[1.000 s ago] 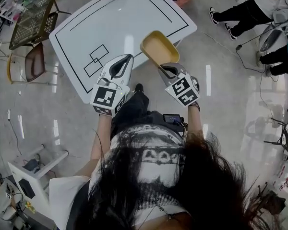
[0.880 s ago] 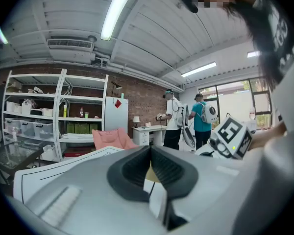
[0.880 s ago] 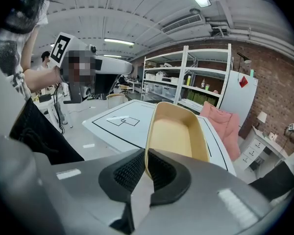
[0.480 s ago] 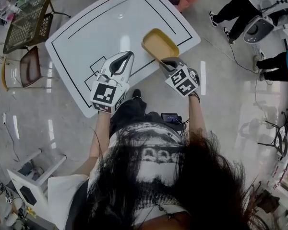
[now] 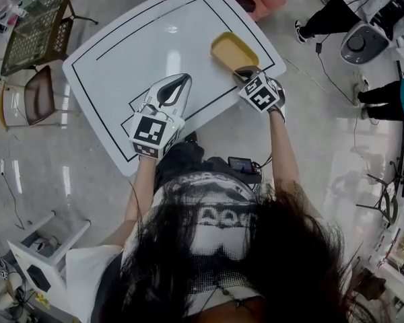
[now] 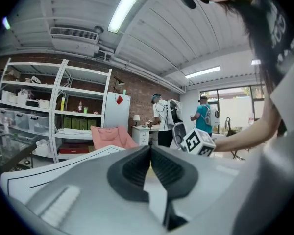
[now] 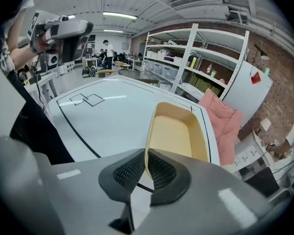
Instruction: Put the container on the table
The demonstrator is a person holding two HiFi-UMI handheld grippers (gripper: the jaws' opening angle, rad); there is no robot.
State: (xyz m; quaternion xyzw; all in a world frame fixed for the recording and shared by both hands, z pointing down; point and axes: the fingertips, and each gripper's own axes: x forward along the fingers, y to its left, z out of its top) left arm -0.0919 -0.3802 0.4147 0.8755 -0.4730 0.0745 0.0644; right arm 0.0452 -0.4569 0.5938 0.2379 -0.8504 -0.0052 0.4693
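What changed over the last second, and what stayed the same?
The right gripper carried the yellow container from the edge of the white table farther in over it; the left gripper also advanced over the table. Unchanged: right gripper shut on the container's rim, left gripper shut and empty.

A white rectangular table with rounded corners [image 5: 121, 59] stands on a glossy grey floor [image 5: 47, 153]. Its top is bare except for painted markings: a thin black border line [image 7: 78, 130] running just inside the edge, and two small overlapping black rectangles [image 7: 86, 99] near one long side. At the table's right end a shallow yellow plastic container [image 5: 232, 49] is over the top, just inside the border line, open side up and empty; whether its base rests on the surface or hangs just clear of it cannot be told
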